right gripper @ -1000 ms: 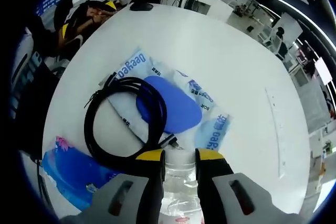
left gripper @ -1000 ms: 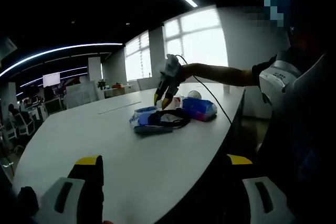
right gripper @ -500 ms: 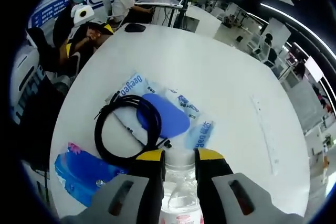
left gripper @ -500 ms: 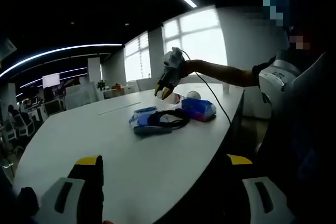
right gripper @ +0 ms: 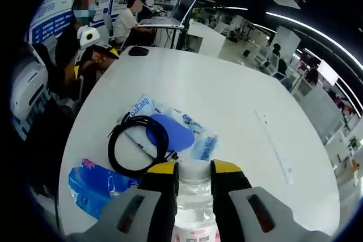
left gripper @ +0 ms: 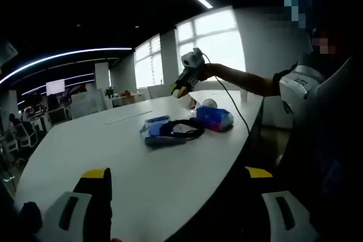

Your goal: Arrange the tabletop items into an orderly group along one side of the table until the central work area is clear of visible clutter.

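Note:
My right gripper (right gripper: 194,168) is shut on the neck of a clear plastic bottle (right gripper: 193,202) and holds it up above the white table (right gripper: 227,100). From the left gripper view, that gripper (left gripper: 182,90) hangs over the far cluster with the bottle (left gripper: 192,102) beneath it. Below lie a coiled black cable (right gripper: 139,143), a white-and-blue wipes packet (right gripper: 195,140) with a blue oval piece (right gripper: 170,131) on it, and a blue tissue pack (right gripper: 99,185). My left gripper (left gripper: 176,196) stands open at the table's near edge with nothing between its fingers.
Cable (left gripper: 182,128), packet (left gripper: 152,130) and tissue pack (left gripper: 215,118) sit close together near the table's edge. A dark mouse (right gripper: 138,51) lies at the far end of the table, by a seated person (right gripper: 126,24). Office chairs (left gripper: 25,131) stand around.
My right gripper has risen with the bottle, and the items under it look smaller now. The left gripper has stayed in place.

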`<state>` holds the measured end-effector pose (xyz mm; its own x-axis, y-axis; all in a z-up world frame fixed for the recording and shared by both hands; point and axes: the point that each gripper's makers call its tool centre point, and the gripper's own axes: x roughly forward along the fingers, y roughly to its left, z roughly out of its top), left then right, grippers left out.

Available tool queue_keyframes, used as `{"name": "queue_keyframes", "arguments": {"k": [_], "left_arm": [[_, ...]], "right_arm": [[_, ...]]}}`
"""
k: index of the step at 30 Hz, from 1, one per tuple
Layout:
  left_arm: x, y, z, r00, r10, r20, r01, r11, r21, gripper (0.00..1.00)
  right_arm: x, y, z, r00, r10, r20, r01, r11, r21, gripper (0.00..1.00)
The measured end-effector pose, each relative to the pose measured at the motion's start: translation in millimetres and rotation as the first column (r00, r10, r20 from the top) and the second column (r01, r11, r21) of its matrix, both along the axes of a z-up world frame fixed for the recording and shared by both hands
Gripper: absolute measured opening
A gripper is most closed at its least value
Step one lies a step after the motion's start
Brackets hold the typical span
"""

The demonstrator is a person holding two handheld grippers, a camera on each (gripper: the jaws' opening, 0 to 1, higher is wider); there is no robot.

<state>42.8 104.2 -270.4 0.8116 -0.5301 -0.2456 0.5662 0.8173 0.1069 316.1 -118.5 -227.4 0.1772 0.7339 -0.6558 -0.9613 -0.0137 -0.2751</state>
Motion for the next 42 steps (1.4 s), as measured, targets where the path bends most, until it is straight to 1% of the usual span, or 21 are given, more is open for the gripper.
{"name": "queue_keyframes", "arguments": {"k": [2,4,7,14,17,18,19,25,28,30,35,36,38,40,42], "left_arm": [[0.0,-1,0.2,1.0,-0.002,0.001,0.002,1.0,0.0,0.94],[0.3,-2,-1.1,1.0,-0.005,-0.004,0.005,1.0,0.001,0.94],[2.3,-3,-2.4,1.0,-0.007,-0.011,0.007,1.0,0.004,0.94],[5.5,-8,-0.6,1.0,-0.021,-0.006,0.021,1.0,0.003,0.94],[7.1,-10,-0.6,1.0,-0.024,-0.009,0.024,1.0,0.006,0.94],[7.6,-11,0.2,1.0,-0.026,-0.008,0.027,1.0,0.006,0.94],[8.0,-11,0.8,1.0,-0.027,-0.007,0.027,1.0,0.007,0.94],[8.2,-12,3.1,1.0,-0.031,-0.003,0.031,0.999,0.012,0.94],[8.6,-12,1.8,1.0,-0.03,-0.01,0.03,0.999,0.015,0.94],[9.4,-12,1.4,0.999,-0.029,-0.014,0.029,0.999,0.017,0.94],[11.6,-13,2.4,0.999,-0.034,-0.016,0.034,0.999,0.022,0.94],[12.1,-14,2.5,0.999,-0.035,-0.016,0.035,0.999,0.021,0.94],[13.6,-16,1.7,0.999,-0.038,-0.019,0.038,0.999,0.022,0.94],[14.7,-17,0.6,0.999,-0.039,-0.023,0.039,0.999,0.024,0.94],[15.7,-18,-0.1,0.999,-0.043,-0.026,0.043,0.999,0.024,0.94]], "right_arm": [[-1,-4,3.7,1.0,0.005,-0.004,-0.005,1.0,0.025,0.19],[3,-11,11.9,1.0,-0.014,-0.005,0.014,0.998,0.067,0.19],[8,-22,20.6,0.999,-0.04,-0.008,0.041,0.994,0.101,0.19],[10,-42,28.3,0.998,-0.069,-0.01,0.07,0.987,0.143,0.19],[12,-52,32.6,0.996,-0.09,-0.012,0.091,0.981,0.171,0.19],[15,-55,35.1,0.994,-0.106,-0.016,0.107,0.976,0.19,0.19],[15,-57,35.8,0.994,-0.104,-0.023,0.107,0.975,0.196,0.19],[18,-69,42.3,0.991,-0.129,-0.028,0.132,0.962,0.238,0.19],[20,-78,46.7,0.989,-0.139,-0.043,0.145,0.949,0.279,0.19],[22,-87,50.0,0.986,-0.153,-0.06,0.164,0.937,0.31,0.19],[23,-108,55.8,0.981,-0.175,-0.084,0.194,0.915,0.355,0.19],[24,-113,56.6,0.978,-0.187,-0.097,0.21,0.906,0.367,0.19],[25,-119,57.6,0.975,-0.189,-0.12,0.222,0.895,0.387,0.19],[26,-125,58.1,0.973,-0.199,-0.119,0.23,0.889,0.396,0.19],[27,-132,58.7,0.97,-0.2,-0.138,0.24,0.877,0.417,0.19]]}}
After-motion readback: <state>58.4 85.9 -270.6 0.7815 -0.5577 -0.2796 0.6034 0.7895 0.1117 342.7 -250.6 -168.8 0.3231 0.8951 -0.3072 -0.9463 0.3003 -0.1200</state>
